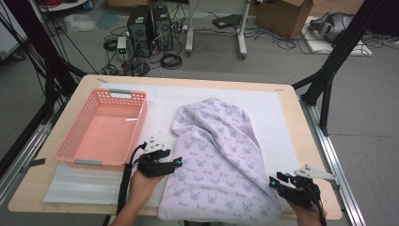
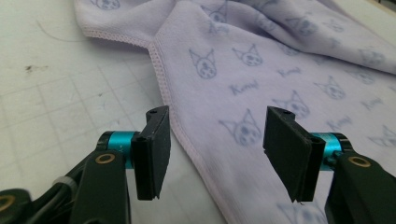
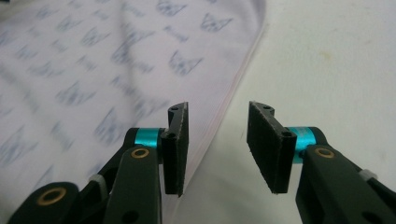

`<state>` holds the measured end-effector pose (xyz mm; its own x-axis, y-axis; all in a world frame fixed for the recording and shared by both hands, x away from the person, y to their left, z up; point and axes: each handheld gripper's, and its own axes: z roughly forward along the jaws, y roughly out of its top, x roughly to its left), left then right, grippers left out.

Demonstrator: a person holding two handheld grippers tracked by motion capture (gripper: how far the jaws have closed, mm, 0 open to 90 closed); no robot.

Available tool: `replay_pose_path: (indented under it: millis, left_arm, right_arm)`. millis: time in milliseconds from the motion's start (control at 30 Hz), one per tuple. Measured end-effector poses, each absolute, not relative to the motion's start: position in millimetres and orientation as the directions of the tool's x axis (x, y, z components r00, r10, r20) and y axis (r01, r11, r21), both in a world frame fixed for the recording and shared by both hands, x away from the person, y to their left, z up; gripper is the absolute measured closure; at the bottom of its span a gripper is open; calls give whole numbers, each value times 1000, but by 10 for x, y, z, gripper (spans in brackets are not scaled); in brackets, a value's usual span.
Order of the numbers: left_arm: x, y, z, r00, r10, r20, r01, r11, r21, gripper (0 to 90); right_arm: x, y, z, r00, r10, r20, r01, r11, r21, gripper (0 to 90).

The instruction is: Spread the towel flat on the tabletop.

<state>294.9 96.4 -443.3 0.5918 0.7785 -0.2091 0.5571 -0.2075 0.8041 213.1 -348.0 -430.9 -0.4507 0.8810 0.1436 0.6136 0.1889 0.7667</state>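
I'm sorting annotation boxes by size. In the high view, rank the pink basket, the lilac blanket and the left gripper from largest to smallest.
1. lilac blanket
2. pink basket
3. left gripper

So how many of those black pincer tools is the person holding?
2. The left gripper sits at the lilac cloth's left edge, beside the pink basket. The right gripper sits at the cloth's right edge near the table's front corner. Both are open.

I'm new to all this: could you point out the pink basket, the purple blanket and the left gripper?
pink basket [image 1: 134,96]: high view, far rim.
purple blanket [image 1: 221,155]: high view, middle of the cloth.
left gripper [image 2: 217,140]: left gripper view, midway between its open fingertips.
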Motion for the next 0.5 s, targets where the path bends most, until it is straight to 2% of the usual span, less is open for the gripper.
replay_pose_path:
  millis: [100,200,233,267,300,333,367,400,500]
  left_arm:
    - [3051,870,-4498,589,786,-187,580,-249,776,409]
    - [3040,819,-4506,595,791,-143,557,-277,783,413]
    - [3025,822,-4505,602,793,-94,534,-313,785,464]
    - [3013,834,-4509,610,789,-74,520,-328,789,555]
    - [3010,848,-4509,605,791,-89,527,-315,789,627]
    - [2999,857,-4501,609,789,-85,528,-323,786,683]
    - [2984,862,-4500,626,773,-101,529,-326,784,792]
    - [2956,855,-4499,630,770,-98,525,-329,785,836]
    - [2876,890,-4474,658,745,-110,529,-353,772,847]
  right_arm:
    - [2383,-3386,-4363,-426,896,121,629,198,752,559]
    - [2579,-3249,-4430,-421,899,118,640,203,741,563]
    - [2627,-3200,-4456,-429,896,117,642,211,738,578]
    - [2658,-3147,-4477,-432,897,96,635,226,739,598]
    - [2666,-3107,-4479,-427,902,68,623,239,745,615]
    - [2672,-3082,-4480,-419,906,65,625,236,744,651]
    - [2673,-3075,-4479,-422,905,59,622,241,745,738]
    - [2667,-3072,-4478,-437,896,72,621,243,745,830]
    - [2640,-3061,-4463,-465,883,67,618,270,738,848]
